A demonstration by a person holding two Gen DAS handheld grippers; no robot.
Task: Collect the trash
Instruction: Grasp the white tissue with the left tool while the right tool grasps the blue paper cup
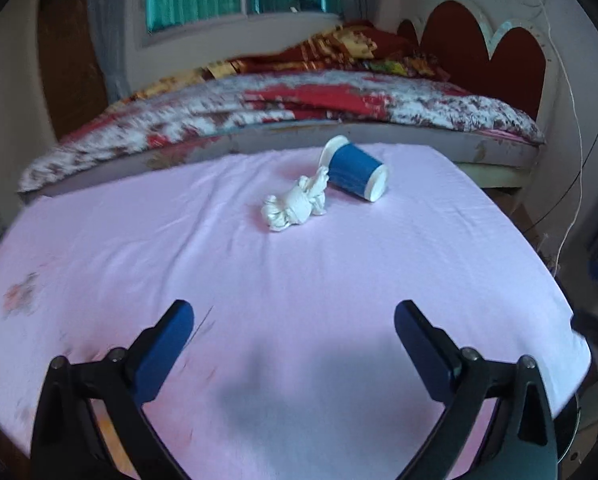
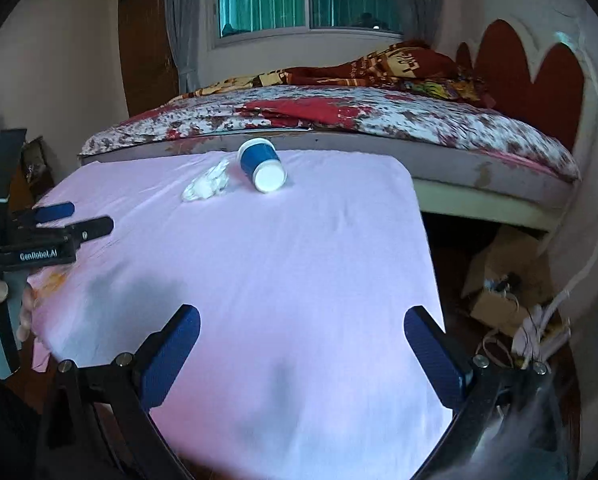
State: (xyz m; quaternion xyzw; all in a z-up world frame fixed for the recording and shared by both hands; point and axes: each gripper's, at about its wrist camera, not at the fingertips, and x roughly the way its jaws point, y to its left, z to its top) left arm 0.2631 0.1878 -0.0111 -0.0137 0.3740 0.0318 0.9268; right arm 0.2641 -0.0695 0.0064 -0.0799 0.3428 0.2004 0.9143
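Low in each wrist view, the left gripper point(image 1: 294, 322) and right gripper point(image 2: 302, 326) gape empty over the pink cloth point(image 1: 259, 280). Toward upper centre, well apart from both, the crumpled tissue point(image 1: 295, 206) touches the tipped blue paper cup point(image 1: 355, 172), its length running left-right; neither gripper is clearly nearer.

A pink cloth point(image 1: 283, 264) covers the table. A blue paper cup point(image 1: 355, 174) lies on its side on the cloth. A white crumpled tissue point(image 1: 295, 206) lies touching the cup.
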